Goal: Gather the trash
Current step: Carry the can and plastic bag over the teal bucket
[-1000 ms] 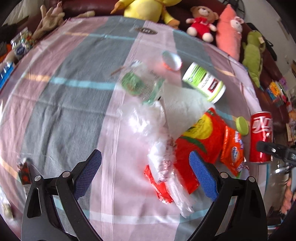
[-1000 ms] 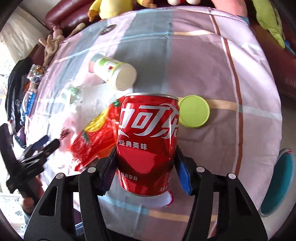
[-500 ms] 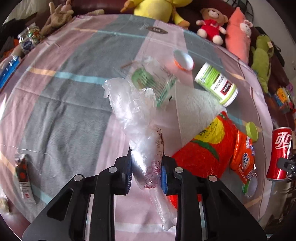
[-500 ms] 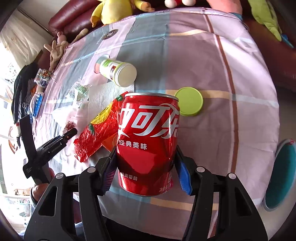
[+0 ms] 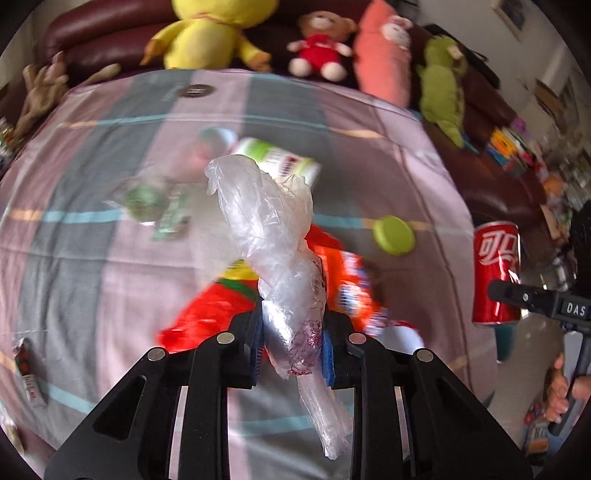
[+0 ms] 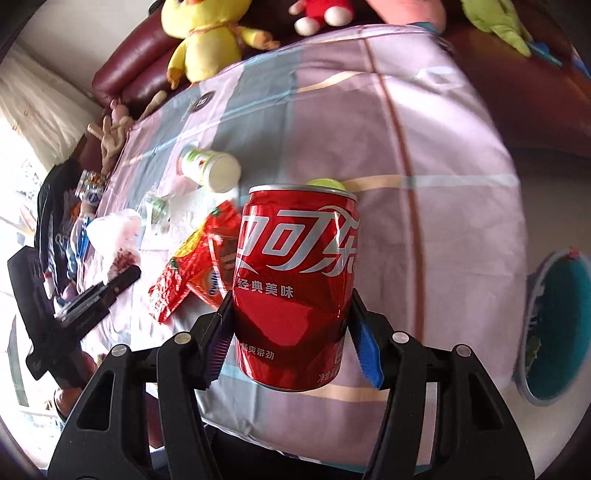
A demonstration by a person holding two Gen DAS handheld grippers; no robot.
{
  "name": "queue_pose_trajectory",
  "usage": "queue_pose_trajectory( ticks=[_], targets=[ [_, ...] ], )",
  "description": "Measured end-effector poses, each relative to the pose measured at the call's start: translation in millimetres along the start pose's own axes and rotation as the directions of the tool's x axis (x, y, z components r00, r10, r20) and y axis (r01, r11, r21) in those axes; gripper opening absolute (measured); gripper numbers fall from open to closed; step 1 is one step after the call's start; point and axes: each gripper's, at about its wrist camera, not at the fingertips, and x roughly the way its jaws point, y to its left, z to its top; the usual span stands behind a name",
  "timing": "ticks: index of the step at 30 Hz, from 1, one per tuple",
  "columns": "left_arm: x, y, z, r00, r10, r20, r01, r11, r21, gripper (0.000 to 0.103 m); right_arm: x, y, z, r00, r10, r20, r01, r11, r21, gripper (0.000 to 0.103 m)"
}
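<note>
My left gripper (image 5: 291, 332) is shut on a crumpled clear plastic bag (image 5: 273, 221), which stands up above the fingers and hangs below them, lifted off the striped cloth (image 5: 92, 258). In the right wrist view that bag (image 6: 114, 229) shows at the far left. My right gripper (image 6: 291, 328) is shut on a dented red cola can (image 6: 295, 258), held upright above the table's near edge. The same can (image 5: 496, 273) appears at the right of the left wrist view. On the cloth lie a red snack bag (image 5: 214, 314), an orange packet (image 5: 354, 291), a green lid (image 5: 393, 235) and a white bottle (image 5: 280, 158).
A teal bin (image 6: 554, 332) stands on the floor right of the table. A clear cup (image 5: 155, 203) and a small wrapper (image 5: 27, 373) lie on the cloth. Plush toys (image 5: 210, 29) line the dark red sofa behind. A hand (image 5: 561, 391) grips the right tool.
The left gripper closed on the plastic bag, then lifted it and carried it to the right. The right gripper carried the can towards the table's edge, and the teal bin came further into view.
</note>
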Motion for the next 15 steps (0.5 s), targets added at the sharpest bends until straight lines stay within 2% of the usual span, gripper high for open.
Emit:
queue_pose_trajectory(
  ticks=[8, 15],
  targets=[
    [25, -108, 0, 0.995, -0.079, -0.053, 0.088, 0.978, 0.189, 0.025, -42, -64, -14, 0.997, -0.013, 0.077, 0.004, 0.993, 0.114, 0.056],
    [50, -196, -6, 0.986, -0.121, -0.118, 0.154, 0.932, 0.329, 0.025, -77, -131, -34, 0.989, -0.046, 0.141, 0.013, 0.975, 0.222, 0.056]
  ],
)
